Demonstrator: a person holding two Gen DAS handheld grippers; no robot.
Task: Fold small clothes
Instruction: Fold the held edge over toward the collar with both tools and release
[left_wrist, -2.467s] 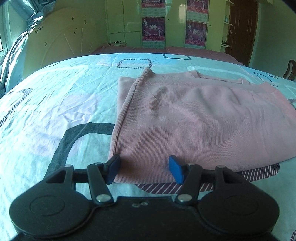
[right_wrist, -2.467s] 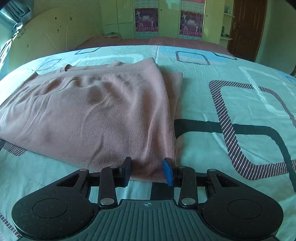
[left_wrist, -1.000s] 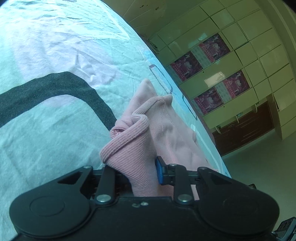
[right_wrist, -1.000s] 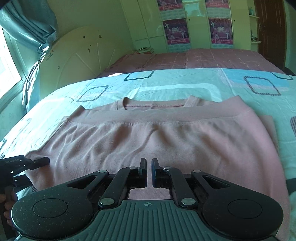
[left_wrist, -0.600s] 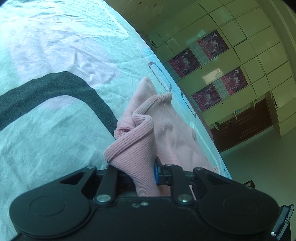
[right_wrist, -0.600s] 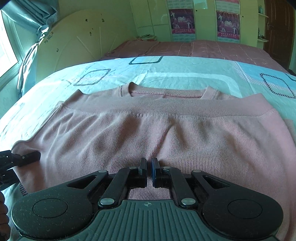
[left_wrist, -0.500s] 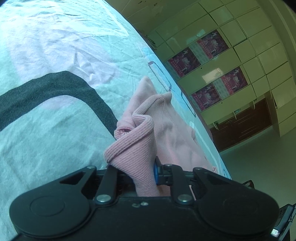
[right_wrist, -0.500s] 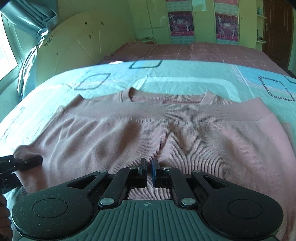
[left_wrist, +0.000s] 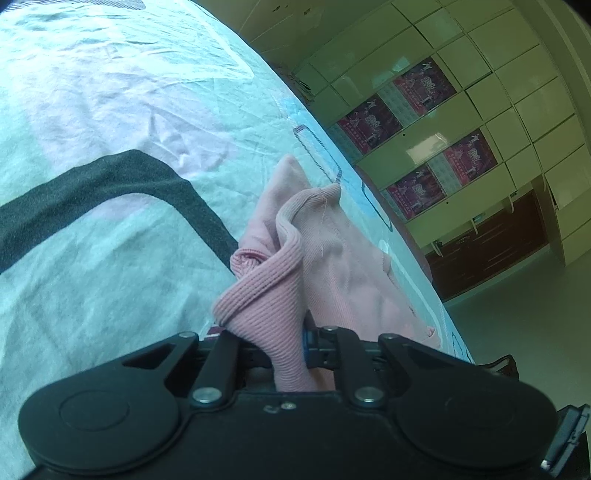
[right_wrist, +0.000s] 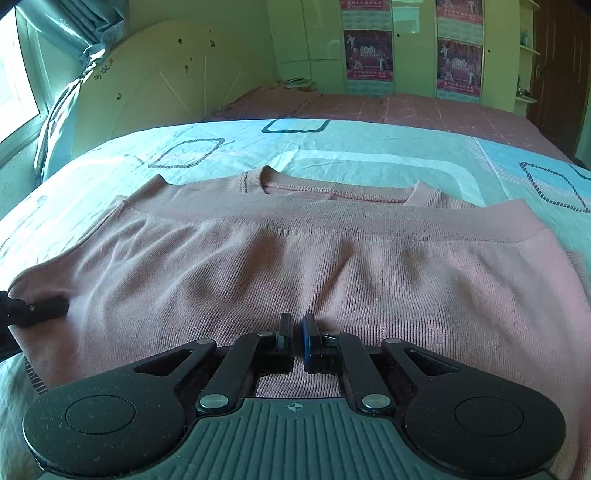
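A pink ribbed sweater (right_wrist: 332, 258) lies folded on the bed, neckline at the far side. In the left wrist view its left edge (left_wrist: 273, 295) is bunched up and rises between the jaws of my left gripper (left_wrist: 284, 339), which are closing on it; the pads press the fabric. One finger of that gripper (right_wrist: 44, 307) shows at the sweater's left edge in the right wrist view. My right gripper (right_wrist: 296, 328) is shut, with nothing between its fingers, its tips low over the middle of the sweater's near part.
The bed sheet (left_wrist: 92, 240) is pale blue with dark rounded squares. A cream headboard (right_wrist: 155, 99) and a curtain (right_wrist: 66, 92) stand at the left. Wardrobe doors with posters (left_wrist: 480, 92) line the far wall. Bare floor (left_wrist: 517, 314) lies beyond the bed's right side.
The left jaws have drawn closer together on the bunched sweater edge. The right gripper has shifted a little across the sweater and stayed shut.
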